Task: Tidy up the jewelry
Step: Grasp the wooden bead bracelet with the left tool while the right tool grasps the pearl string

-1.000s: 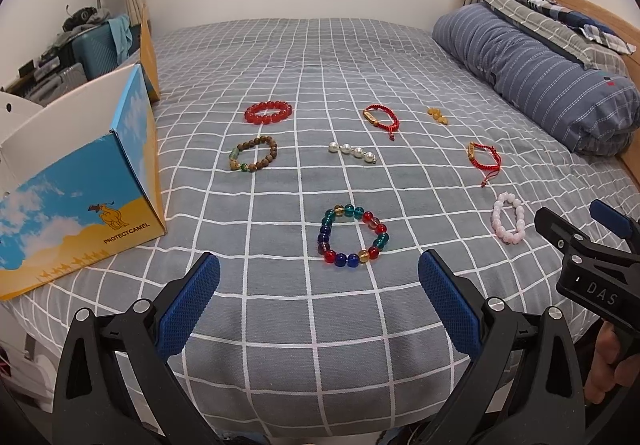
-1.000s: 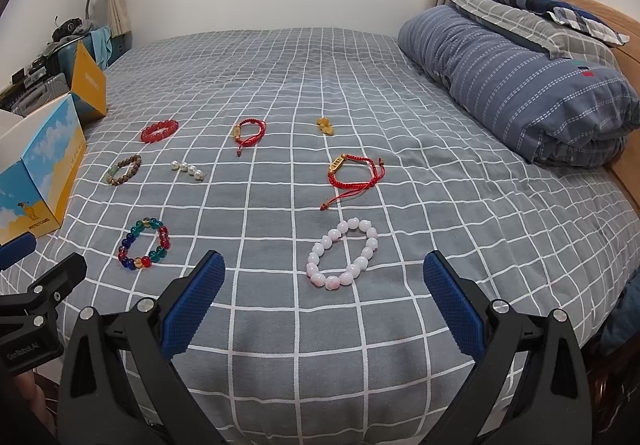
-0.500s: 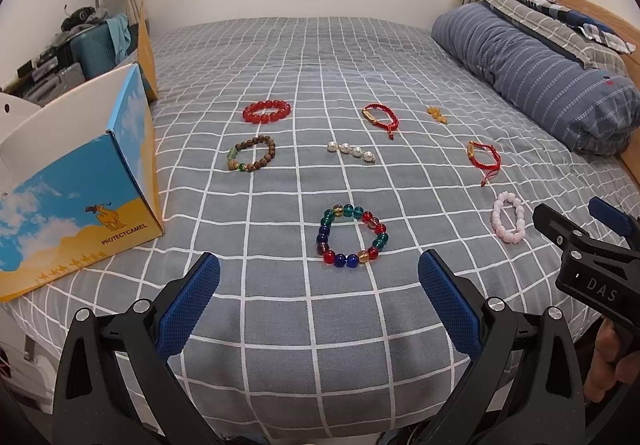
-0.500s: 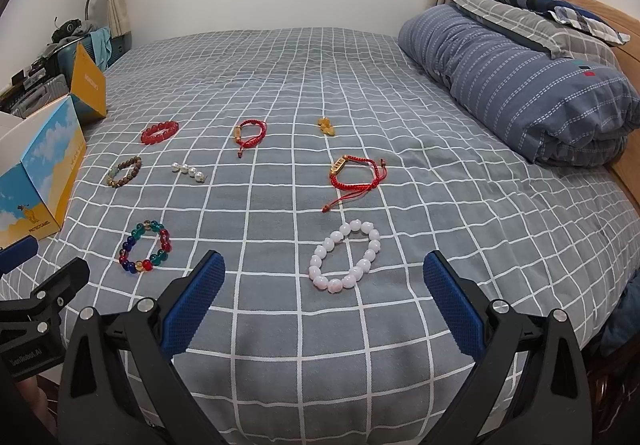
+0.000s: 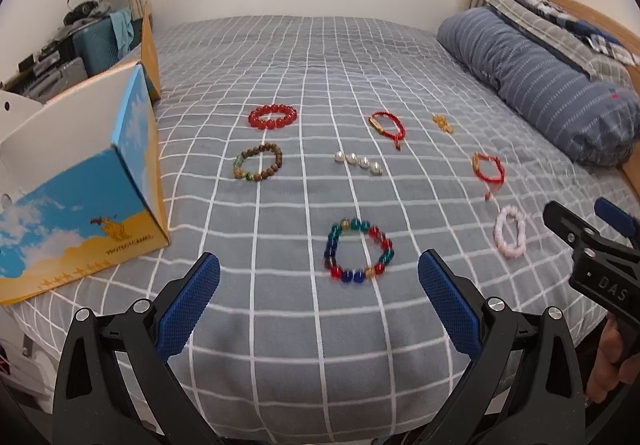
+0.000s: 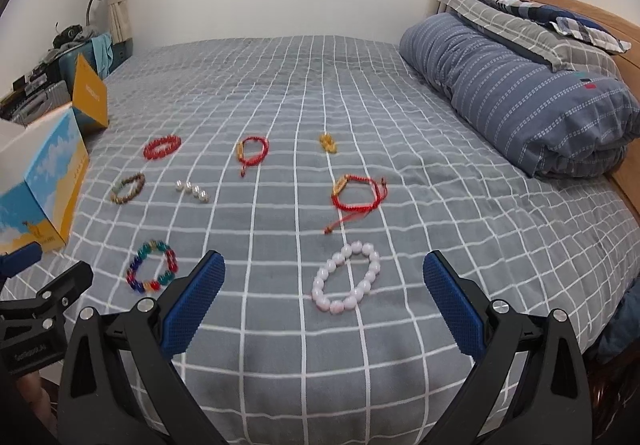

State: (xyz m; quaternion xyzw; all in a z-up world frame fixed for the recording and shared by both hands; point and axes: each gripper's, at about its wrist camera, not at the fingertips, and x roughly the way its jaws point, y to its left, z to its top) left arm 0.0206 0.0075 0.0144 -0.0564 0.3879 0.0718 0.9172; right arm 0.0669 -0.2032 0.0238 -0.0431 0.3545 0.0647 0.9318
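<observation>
Jewelry lies spread over the grey checked bedspread [image 5: 280, 57], every piece apart from the others. From the left wrist view, the multicolour bracelet [image 5: 359, 250] sits nearest, just beyond the left gripper [image 5: 319, 299], whose blue-padded fingers [image 5: 188, 311] stand wide apart and hold nothing. Farther on lie the brown bead bracelet [image 5: 258, 162] and the pearls [image 5: 359, 162], and beyond them the red bead bracelet [image 5: 273, 116], a red cord bracelet [image 5: 387, 124] and a small amber piece [image 5: 442, 122]. At the right are a second cord bracelet [image 5: 489, 170] and the pink bracelet [image 5: 510, 231].

This view alone shows the box [image 5: 80, 201] large, standing on the bed at the left (blue sky and a camel printed on its side), with clutter past the bed's left edge. It also catches the right gripper's [image 5: 592, 245] tip at the right edge, with fingers of a hand [image 5: 606, 369] below it.

The right wrist view puts the pink bracelet [image 6: 347, 277] nearest, just beyond the right gripper [image 6: 324, 299], whose fingers [image 6: 454, 309] are likewise spread wide and empty. Here the second cord bracelet [image 6: 356, 192] is seen clearly, a loose tail trailing toward the near side. The rolled blue quilt [image 6: 520, 93] and pillows [image 6: 532, 25] at the right show in full, and the left gripper's tip [image 6: 48, 285] appears at the left edge.
</observation>
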